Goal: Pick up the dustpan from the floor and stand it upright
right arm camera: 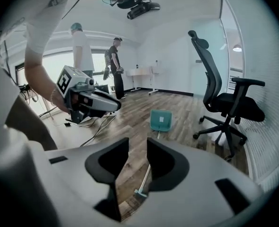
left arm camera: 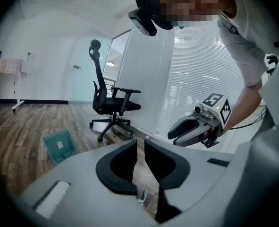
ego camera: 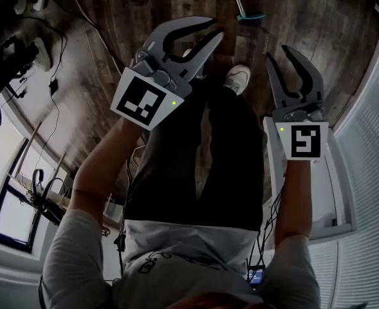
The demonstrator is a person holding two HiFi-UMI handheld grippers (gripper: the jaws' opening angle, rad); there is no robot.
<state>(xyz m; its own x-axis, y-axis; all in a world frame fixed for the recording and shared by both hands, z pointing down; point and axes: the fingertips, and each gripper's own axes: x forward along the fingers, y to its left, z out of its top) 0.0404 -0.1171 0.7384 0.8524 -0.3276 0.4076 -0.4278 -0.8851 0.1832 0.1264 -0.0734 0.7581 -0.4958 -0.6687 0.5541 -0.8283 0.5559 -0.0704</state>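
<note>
A downward look over a person's dark trousers and one white shoe (ego camera: 239, 78) to a wood-plank floor (ego camera: 112, 18), with a hand-held tool on each side.

The left tool (ego camera: 213, 32) has its jaws brought together, only a thin slit showing between them, and nothing in them. The right tool (ego camera: 278, 51) stands about half open and is also empty. In its own view the gap between its jaws frames the dustpan's thin handle (right arm camera: 148, 174), which lies on the floor beyond and is not touched.

The teal dustpan (right arm camera: 160, 119) is down on the floor ahead of the person, near a black office chair (right arm camera: 224, 103), with its handle running back toward the tools. It is well apart from both.

By this look the task has barely begun – nothing is gripped and the dustpan has not been lifted. All of the work remains: reaching down to the handle, closing a tool on it, raising it, and setting the dustpan upright.
</note>
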